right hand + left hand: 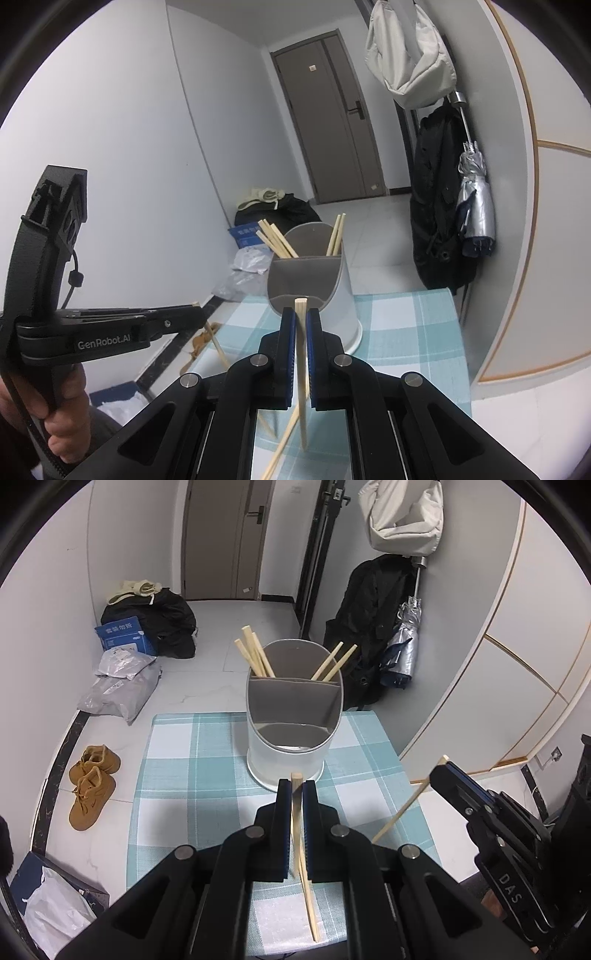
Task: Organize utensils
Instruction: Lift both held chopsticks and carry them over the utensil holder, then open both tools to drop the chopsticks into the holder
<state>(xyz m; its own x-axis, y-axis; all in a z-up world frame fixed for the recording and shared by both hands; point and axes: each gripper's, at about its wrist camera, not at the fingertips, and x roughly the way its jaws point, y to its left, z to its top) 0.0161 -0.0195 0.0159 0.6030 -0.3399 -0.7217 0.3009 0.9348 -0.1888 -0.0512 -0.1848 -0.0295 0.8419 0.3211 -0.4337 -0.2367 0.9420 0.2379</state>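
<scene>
Two grippers, left gripper (pixel 295 786) fingers pinching one chopstick (pixel 300 834), right gripper (pixel 300 314) fingers pinching another chopstick (pixel 302 354)

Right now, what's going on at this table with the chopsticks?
A person holds two tongs, each shut on one chopstick: the left tongs grip a chopstick, the right tongs another chopstick. Both are raised over the checked tablecloth, in front of the divided holder, whose back compartments already hold several chopsticks.
</scene>
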